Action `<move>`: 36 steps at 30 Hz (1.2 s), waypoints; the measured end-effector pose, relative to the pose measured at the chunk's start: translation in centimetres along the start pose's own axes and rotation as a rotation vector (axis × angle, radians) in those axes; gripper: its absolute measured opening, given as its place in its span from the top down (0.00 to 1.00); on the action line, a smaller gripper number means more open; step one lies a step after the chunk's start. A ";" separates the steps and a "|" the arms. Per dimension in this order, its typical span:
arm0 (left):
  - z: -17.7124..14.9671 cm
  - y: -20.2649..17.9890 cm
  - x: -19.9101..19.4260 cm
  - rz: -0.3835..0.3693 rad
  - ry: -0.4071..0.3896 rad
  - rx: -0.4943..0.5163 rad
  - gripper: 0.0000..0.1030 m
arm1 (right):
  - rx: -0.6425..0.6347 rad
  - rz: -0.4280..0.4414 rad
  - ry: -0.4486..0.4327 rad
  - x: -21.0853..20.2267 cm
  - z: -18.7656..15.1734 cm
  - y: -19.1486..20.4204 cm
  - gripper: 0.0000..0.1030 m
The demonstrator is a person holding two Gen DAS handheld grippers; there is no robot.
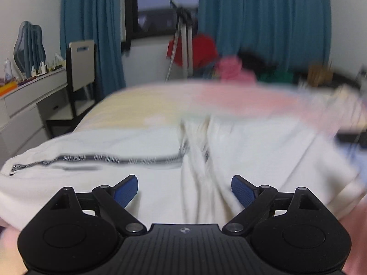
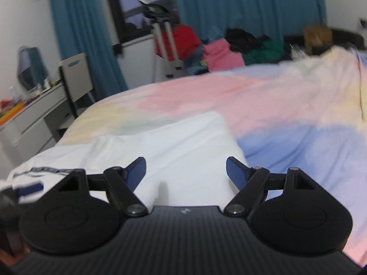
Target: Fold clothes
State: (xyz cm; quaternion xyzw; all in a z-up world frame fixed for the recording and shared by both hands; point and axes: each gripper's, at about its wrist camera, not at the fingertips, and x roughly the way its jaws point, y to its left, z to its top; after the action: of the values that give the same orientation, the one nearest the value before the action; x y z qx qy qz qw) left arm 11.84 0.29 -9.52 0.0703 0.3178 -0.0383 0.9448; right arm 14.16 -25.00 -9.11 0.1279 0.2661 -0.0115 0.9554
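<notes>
While the left gripper (image 1: 184, 189) is hovering low over the white garment (image 1: 114, 142) with its blue pads spread apart and holding nothing, the cloth is lying across the near edge of the bed (image 1: 142, 100), a dark striped band (image 1: 96, 159) running along its left part and a bunched ridge of folds rising just ahead of the jaws; to my eye the sensible move is to come down on one layer at a clean edge beside that ridge, not into the crumple, so the fold is turning over flat. Motion blur is smearing the far right of this view, and I cannot tell what the dark shape there is. Seen from the right wrist, the right gripper (image 2: 185, 170) is likewise standing wide and empty above the garment's plain white portion (image 2: 183, 137), whose right edge is lying against the pastel bedcover (image 2: 286, 114); gripping near that edge and matching the other hand's height is probably keeping the fold square. The garment's near hem is being hidden under the gripper body, and the pile of clothes (image 2: 220, 52) beyond the bed is too blurred to sort out
</notes>
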 end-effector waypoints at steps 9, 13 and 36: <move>0.1 1.3 0.2 -0.031 0.029 -0.055 0.09 | -0.063 -0.128 0.164 4.3 -2.8 0.7 0.22; 1.0 5.6 -2.3 -0.075 0.035 -0.264 0.09 | -0.058 -0.125 0.161 3.8 -2.9 0.7 0.22; -2.7 31.6 3.0 0.074 0.088 -1.206 0.34 | -0.145 -0.039 0.055 1.2 -1.5 4.1 0.24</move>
State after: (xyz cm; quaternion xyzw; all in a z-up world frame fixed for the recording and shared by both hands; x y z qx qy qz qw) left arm 16.29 31.87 -10.01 -0.4652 0.3195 0.1847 0.8046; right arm 14.84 -20.60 -9.98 0.0533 0.2949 -0.0074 0.9540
